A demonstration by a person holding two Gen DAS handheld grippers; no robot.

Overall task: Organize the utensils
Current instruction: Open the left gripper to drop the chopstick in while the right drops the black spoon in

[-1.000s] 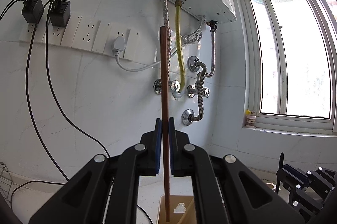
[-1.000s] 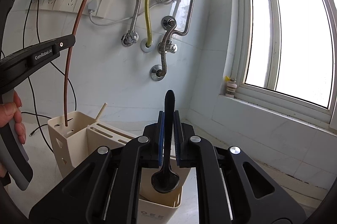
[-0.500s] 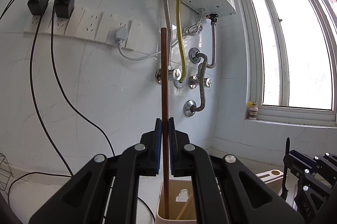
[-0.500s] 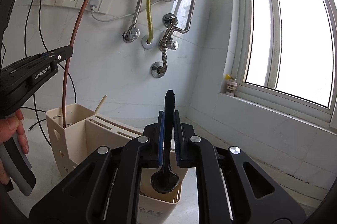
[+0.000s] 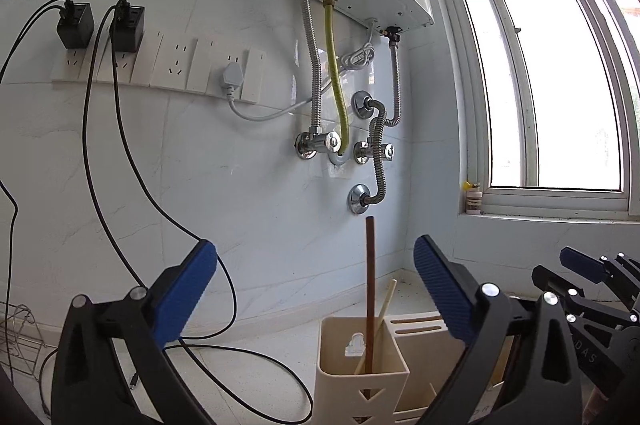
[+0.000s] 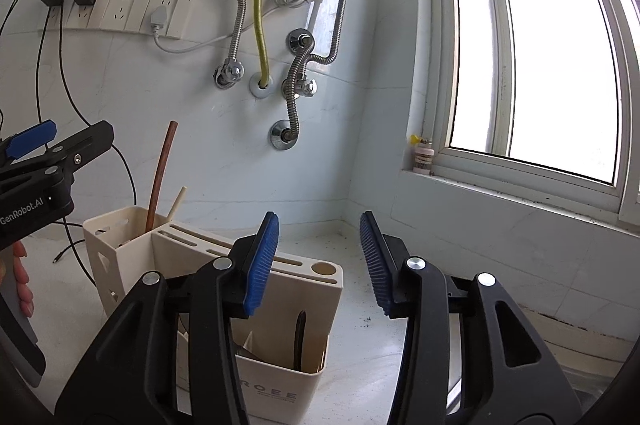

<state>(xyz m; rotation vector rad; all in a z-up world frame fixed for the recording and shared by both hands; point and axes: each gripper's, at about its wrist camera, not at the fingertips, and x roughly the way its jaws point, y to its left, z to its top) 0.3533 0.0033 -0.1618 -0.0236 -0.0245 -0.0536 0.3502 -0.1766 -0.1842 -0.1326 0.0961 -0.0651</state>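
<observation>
Your left gripper (image 5: 316, 289) is spread wide and holds nothing. The brown chopstick (image 5: 370, 289) stands upright between and beyond its blue pads (image 5: 188, 295), clear of both, its lower end down in the end cup (image 5: 360, 377) of the holder (image 6: 296, 267). A pale chopstick (image 5: 380, 321) leans in the same cup, just beside the brown one.

Your right gripper (image 6: 320, 257) is also spread, pinching nothing. The black spoon (image 6: 299, 339) sits in the holder's near compartment (image 6: 280, 371), below and between your pads, with only its dark handle showing above the rim. From the right wrist view the brown chopstick (image 6: 160, 173) tilts slightly in the far cup, and your left gripper (image 6: 52, 153) hangs to the left of it, apart from it.

Hidden: the lower ends of both chopsticks are inside the cup, the spoon bowl is out of sight in the compartment, and the holder's front is cut off by your gripper arms in both views. The print on the holder is partly blocked. Your hand (image 6: 20, 281) is barely visible at the left edge.

Versus half a second ago: both grippers were pressed shut, the left on the brown chopstick and the right on the spoon handle. Now both have let go, the chopstick has dropped lower into the cup, and the spoon has dropped into its compartment. The holder sits on the white bench (image 6: 360, 365) as before.
</observation>
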